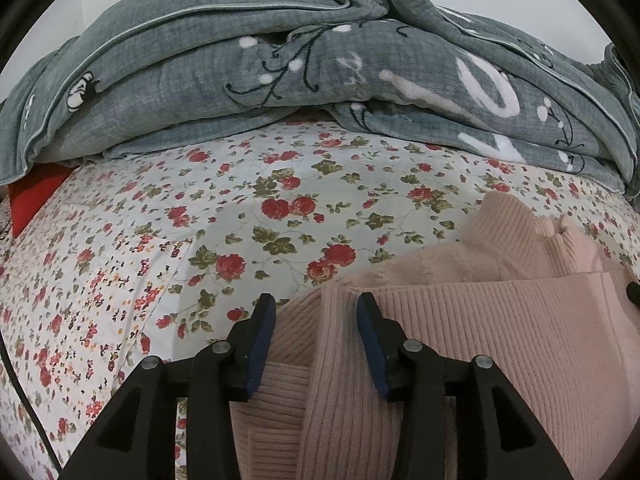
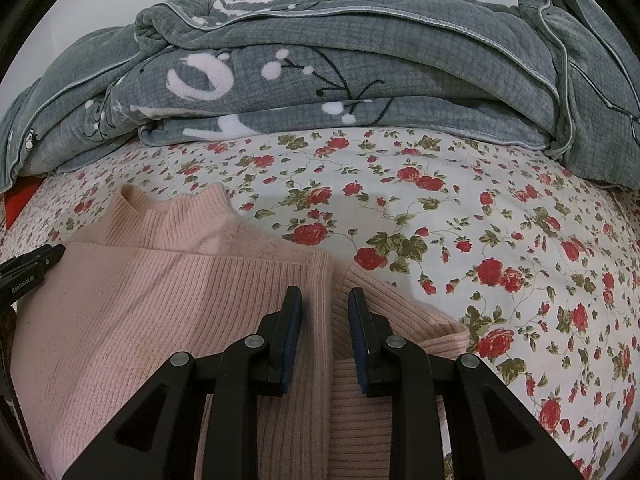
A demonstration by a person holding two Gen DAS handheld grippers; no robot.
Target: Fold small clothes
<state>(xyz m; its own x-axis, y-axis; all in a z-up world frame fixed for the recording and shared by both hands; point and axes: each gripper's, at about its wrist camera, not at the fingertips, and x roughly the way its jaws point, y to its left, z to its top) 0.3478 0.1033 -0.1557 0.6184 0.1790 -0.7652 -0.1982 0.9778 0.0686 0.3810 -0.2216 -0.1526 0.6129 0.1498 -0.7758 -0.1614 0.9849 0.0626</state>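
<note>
A pink ribbed sweater [image 1: 480, 320] lies on the flowered bed sheet [image 1: 140, 240], its collar pointing away. My left gripper [image 1: 316, 304] is open, its fingers straddling a raised fold at the sweater's left edge. In the right wrist view the sweater [image 2: 160, 300] fills the lower left, with a folded sleeve [image 2: 400, 320] on the right. My right gripper [image 2: 325, 296] is open over the sweater's right edge, with a fold of fabric between the fingers. The left gripper's tip [image 2: 40, 260] shows at the far left.
A bulky grey quilt [image 1: 320, 60] with white and black patterns is piled across the back of the bed, also in the right wrist view [image 2: 340, 60]. Something red [image 1: 32, 196] lies under it at the left. The flowered sheet [image 2: 520, 260] extends around the sweater.
</note>
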